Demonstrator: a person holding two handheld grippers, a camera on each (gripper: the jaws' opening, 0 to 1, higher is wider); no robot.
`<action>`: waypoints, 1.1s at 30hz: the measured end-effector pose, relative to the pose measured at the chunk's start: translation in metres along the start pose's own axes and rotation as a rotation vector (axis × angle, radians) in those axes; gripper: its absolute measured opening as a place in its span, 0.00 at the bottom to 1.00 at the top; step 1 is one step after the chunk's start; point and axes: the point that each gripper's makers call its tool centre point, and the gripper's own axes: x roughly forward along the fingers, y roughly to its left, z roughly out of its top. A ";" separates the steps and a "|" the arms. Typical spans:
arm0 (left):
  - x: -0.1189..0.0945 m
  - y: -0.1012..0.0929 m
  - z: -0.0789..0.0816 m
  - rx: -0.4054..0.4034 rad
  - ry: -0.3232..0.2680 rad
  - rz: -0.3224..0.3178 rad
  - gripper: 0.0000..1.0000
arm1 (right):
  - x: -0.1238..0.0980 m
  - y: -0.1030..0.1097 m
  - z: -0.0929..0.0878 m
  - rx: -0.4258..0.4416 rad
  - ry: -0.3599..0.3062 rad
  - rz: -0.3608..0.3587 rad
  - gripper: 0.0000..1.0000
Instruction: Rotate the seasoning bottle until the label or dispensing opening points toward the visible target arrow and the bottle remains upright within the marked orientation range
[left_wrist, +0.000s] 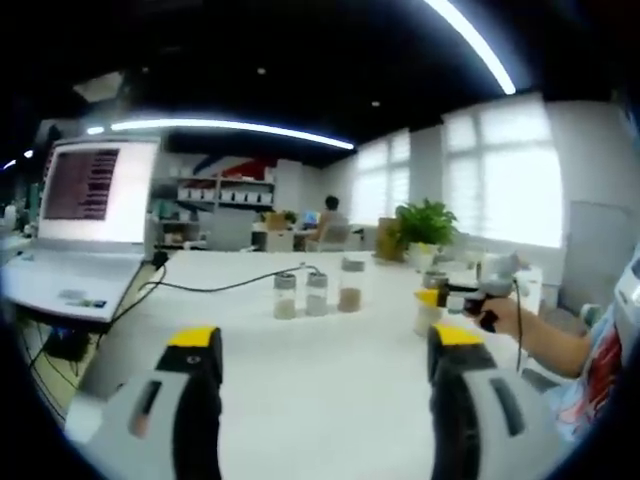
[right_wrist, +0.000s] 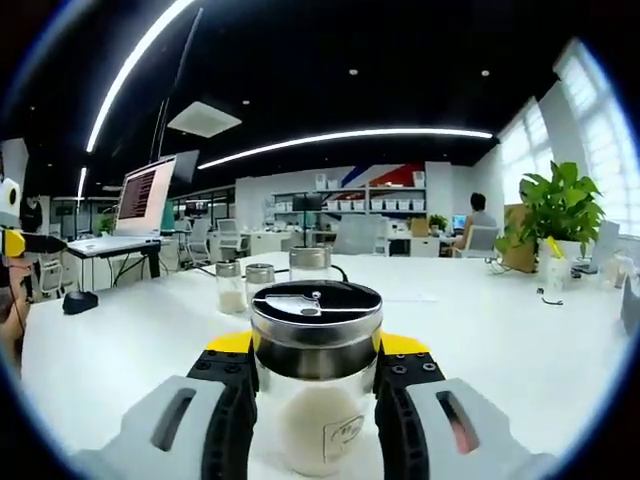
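Observation:
A glass seasoning bottle (right_wrist: 316, 410) with white contents, a steel band and a black lid with a small flap stands upright between the jaws of my right gripper (right_wrist: 315, 345), which is shut on it. In the left gripper view the same bottle (left_wrist: 428, 318) sits small at the right in that gripper (left_wrist: 442, 297), held by a person's hand. My left gripper (left_wrist: 325, 345) is open above the white table (left_wrist: 330, 400) with nothing between its yellow-tipped jaws. It also appears at the left edge of the right gripper view (right_wrist: 14, 243).
Three more seasoning bottles (left_wrist: 317, 293) stand in a row mid-table, also seen in the right gripper view (right_wrist: 260, 281). An open laptop (left_wrist: 85, 215) with a black cable (left_wrist: 215, 287) sits at the left. A potted plant (left_wrist: 425, 228) stands at the far right.

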 end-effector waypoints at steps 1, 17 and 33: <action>0.000 0.000 0.000 -0.001 0.000 -0.001 0.89 | -0.002 0.000 0.003 0.012 -0.017 0.012 0.46; 0.003 0.002 -0.005 -0.027 0.011 -0.016 0.89 | -0.021 0.017 -0.001 -0.153 0.061 0.606 0.72; 0.005 0.003 -0.006 -0.048 0.014 -0.016 0.89 | -0.025 0.028 0.017 0.014 -0.003 1.047 0.59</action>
